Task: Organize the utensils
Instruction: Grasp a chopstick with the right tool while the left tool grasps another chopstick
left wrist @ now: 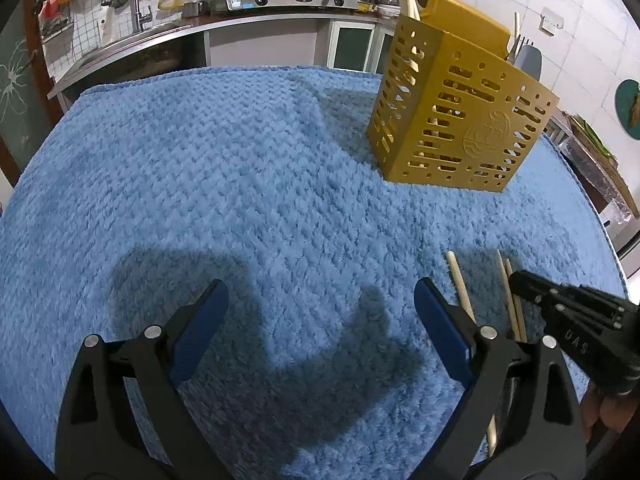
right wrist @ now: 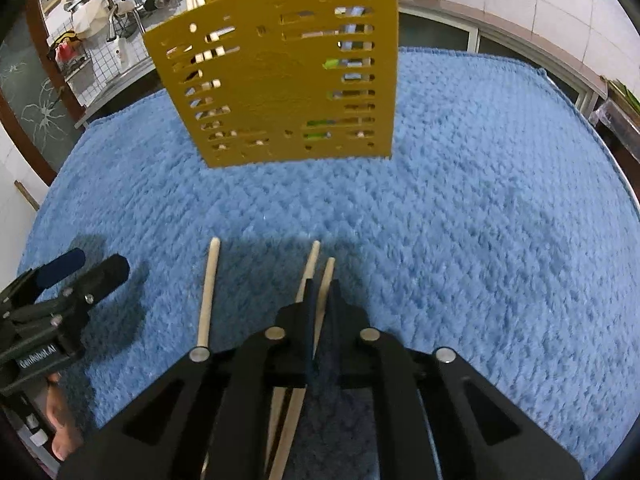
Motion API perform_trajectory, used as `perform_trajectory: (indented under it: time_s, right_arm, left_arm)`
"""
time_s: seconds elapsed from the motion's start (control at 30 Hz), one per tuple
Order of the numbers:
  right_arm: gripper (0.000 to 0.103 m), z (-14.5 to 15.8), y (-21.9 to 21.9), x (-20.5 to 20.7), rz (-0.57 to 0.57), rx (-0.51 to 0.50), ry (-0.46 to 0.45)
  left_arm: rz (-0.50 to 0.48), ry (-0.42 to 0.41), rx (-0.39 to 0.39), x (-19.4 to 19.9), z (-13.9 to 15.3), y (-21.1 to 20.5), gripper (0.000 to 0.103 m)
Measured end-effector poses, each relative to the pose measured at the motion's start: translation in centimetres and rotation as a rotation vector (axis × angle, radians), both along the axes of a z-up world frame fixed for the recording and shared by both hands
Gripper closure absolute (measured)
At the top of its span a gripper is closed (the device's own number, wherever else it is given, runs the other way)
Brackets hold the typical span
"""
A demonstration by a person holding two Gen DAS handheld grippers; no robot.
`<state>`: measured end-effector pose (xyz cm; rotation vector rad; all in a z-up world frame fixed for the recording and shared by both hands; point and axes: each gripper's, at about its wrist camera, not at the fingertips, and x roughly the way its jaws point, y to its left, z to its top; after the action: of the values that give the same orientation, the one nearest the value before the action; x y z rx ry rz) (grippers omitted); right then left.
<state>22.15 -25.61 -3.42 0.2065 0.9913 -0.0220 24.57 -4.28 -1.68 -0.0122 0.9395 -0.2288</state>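
While the left gripper hangs apart, the right gripper is clamped on one chopstick lying on the blue towel, so lifting it toward the yellow holder likely follows.

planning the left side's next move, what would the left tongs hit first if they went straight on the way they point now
Probably just the blue towel: the open left tongs angle down at bare cloth. The yellow holder stands off to the right of that line, though depth is unclear.
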Motion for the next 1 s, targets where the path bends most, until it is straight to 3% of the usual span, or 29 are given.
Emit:
perform_trajectory:
  time_s: [0.33,0.43,0.77,0.87,1.0]
  right_arm:
    - [0.095,-0.3,-0.4,0.0,0.013,0.031,-0.027]
    - [0.097,-0.3,-1.0,0.1,0.023,0.065,-0.038]
    - [0.096,-0.2,-6.9,-0.5,-0.031,0.066,-0.055]
    - [0.096,-0.3,-8.3,-0.6,-0.045,0.060,-0.056]
    - [0.096,-0.6,-9.0,-0.6,-0.048,0.050,-0.057]
  left_arm:
    - [-0.011,0.003,0.023,-0.1,0.6,-1.2,0.013]
    - [-0.009,0.053,-0.008,0.4,0.2,-1.3,0.022]
    - [-0.045,0.079,0.007,0.1,0.6,-5.1,0.025]
    - [-0.068,0.098,0.007,0.1,0.3,-6.8,0.040]
    - [-0.075,0.116,0.065,0.2,-0.5,-9.0,0.048]
